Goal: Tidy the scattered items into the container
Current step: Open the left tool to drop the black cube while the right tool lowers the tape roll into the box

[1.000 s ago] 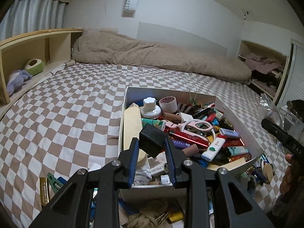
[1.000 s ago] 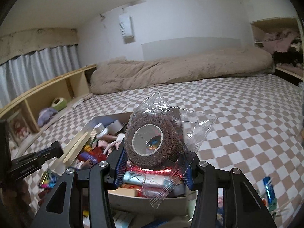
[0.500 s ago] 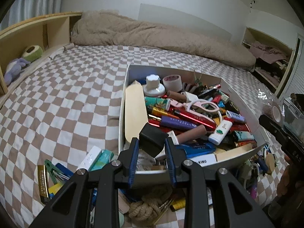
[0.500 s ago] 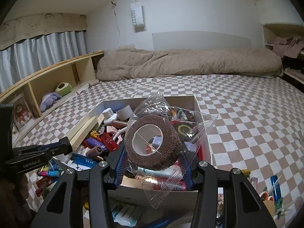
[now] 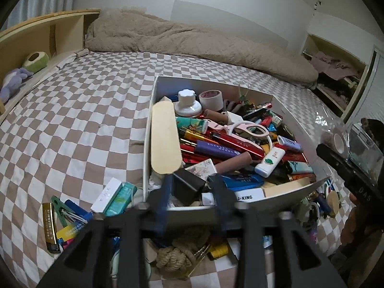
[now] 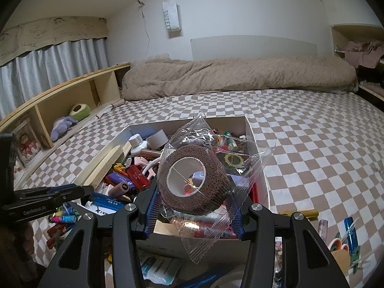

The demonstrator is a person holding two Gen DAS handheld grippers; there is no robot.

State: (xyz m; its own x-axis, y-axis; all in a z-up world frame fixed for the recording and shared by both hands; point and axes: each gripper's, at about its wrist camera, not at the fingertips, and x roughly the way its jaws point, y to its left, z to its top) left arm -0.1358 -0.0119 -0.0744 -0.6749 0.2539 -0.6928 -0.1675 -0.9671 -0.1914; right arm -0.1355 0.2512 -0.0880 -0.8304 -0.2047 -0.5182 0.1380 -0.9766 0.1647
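Left wrist view: a black binder clip (image 5: 189, 185) is being released by the opening left gripper (image 5: 192, 187) over the box (image 5: 285, 193); at 3 o'clock, a wrapped brown bandage roll (image 6: 192, 180) is clamped by the right gripper (image 6: 193, 207).

Left gripper (image 5: 192, 187) motion-blurred; rope knot (image 5: 176, 259) partly hidden beneath it

1. Left wrist view: taken from just behind the left gripper (image 5: 192, 187), angled down over the near edge of the box (image 5: 216, 210), close up; the bed (image 5: 72, 110) and far wall are seen beyond.
2. Right wrist view: taken from behind the right gripper (image 6: 193, 206), aimed less steeply, slightly further back; more wall and the curtain (image 6: 55, 57) are taken in.
3. Shared: box, checked bed, blanket (image 6: 235, 76), left-side shelf (image 5: 36, 38). Each gripper is caught at the edge of the other view.
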